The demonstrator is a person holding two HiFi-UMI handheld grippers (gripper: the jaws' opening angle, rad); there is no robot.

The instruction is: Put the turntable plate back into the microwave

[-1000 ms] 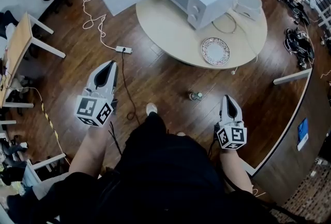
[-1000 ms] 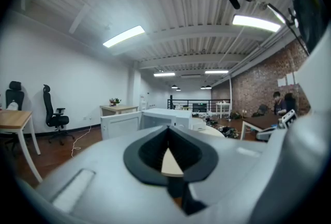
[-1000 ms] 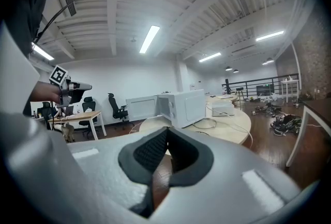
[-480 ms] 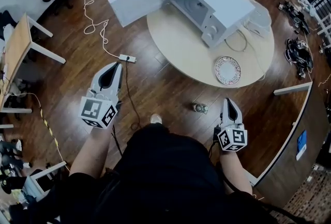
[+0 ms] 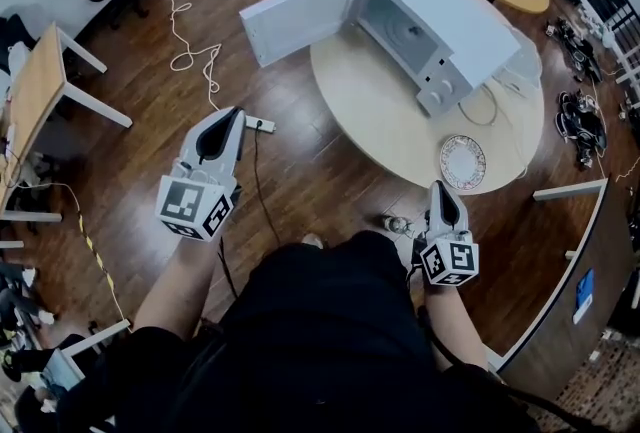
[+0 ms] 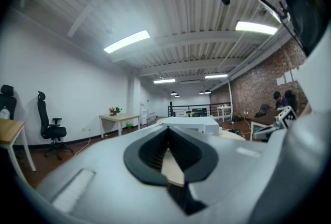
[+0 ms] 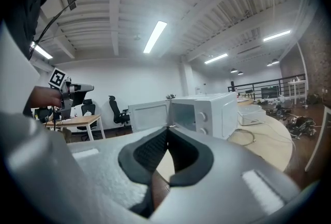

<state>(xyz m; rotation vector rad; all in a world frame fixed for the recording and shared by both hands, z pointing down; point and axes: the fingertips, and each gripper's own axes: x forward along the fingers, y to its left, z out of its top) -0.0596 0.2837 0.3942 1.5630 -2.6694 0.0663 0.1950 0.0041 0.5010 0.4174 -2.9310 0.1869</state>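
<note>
The turntable plate lies flat near the 4 o'clock edge of the round tabletop. The microwave stands apart at its 11 o'clock, with its door swung open toward 9 o'clock. The right claw, at the plate's 7 o'clock, and the left claw, at its 9 o'clock, are both pinched together and empty.

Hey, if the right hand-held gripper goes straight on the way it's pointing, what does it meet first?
Likely the round table, at its near edge just left of the plate; past that, the open microwave. Depth is hard to judge.
</note>
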